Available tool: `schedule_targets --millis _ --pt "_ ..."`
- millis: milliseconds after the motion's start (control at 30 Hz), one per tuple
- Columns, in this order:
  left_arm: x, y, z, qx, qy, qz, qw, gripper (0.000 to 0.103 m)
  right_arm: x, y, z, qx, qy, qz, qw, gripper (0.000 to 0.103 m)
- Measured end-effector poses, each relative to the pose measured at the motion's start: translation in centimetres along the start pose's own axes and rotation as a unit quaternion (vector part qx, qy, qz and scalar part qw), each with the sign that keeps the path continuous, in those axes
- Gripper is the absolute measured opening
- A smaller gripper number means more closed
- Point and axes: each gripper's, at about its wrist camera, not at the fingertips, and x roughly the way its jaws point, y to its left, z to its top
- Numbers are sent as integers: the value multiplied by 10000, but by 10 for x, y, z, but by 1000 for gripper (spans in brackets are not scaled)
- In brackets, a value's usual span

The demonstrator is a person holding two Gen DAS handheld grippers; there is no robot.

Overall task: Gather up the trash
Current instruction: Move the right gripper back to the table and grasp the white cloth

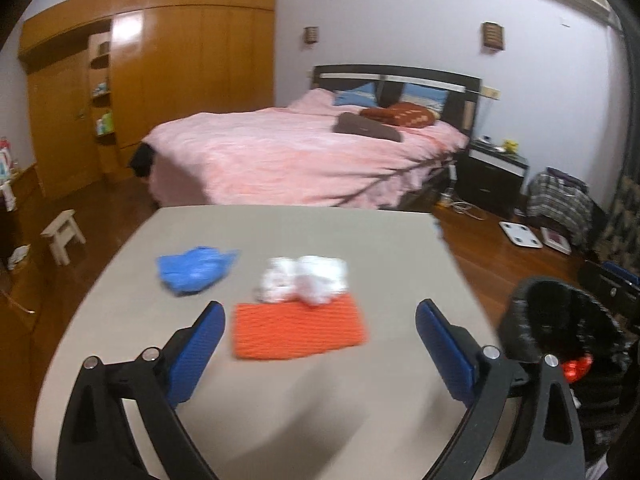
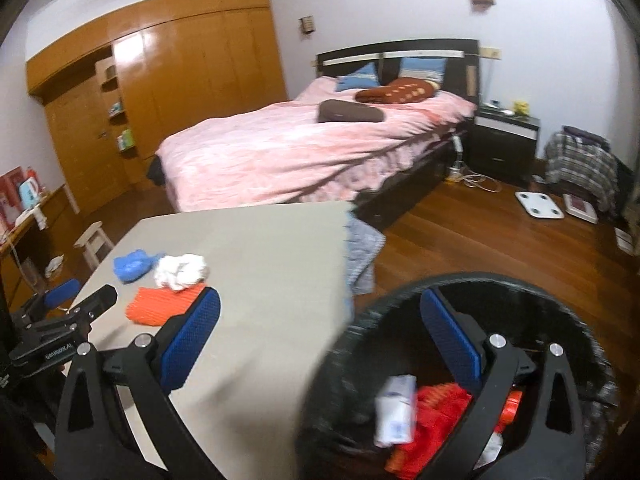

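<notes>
Your left gripper (image 1: 316, 340) and right gripper (image 2: 320, 332) both gaped empty. Bin (image 2: 568, 300) rim blurred; a white packet (image 2: 396, 412) inside was unreadable, partly behind a finger.

L tongs (image 1: 316, 344) & R tongs (image 2: 320, 344) both spread wide.

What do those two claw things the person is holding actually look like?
Both look alike. The left gripper and the right gripper each have two flat blue fingers with a fine dotted texture, mounted on curved black arms joined by round silver bolts. No cables or sleeves show. White lettering marks the left one's black body, too blurred to read.
</notes>
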Motion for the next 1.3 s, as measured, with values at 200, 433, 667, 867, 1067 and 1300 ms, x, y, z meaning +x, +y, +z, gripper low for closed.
schedule_targets --millis 200,433,667,867,1067,1300 --pt "14 50 1 -194 -62 369 9991 94 42 46 8 -128 112 309 9994 97" --pt "39 92 -4 -438 -65 589 9973 94 100 95 12 -329 304 508 9977 97" --pt "58 117 -6 -526 4 709 9961 94 158 139 13 -564 567 688 9944 97" --pt "66 133 -8 -661 17 736 9951 94 185 157 7 -709 786 833 9909 97" --pt "71 140 -11 -717 52 721 9948 94 198 166 2 -774 917 938 9883 90" --pt "73 135 -10 -671 66 686 9954 94 204 170 -2 -777 1111 1163 9839 62"
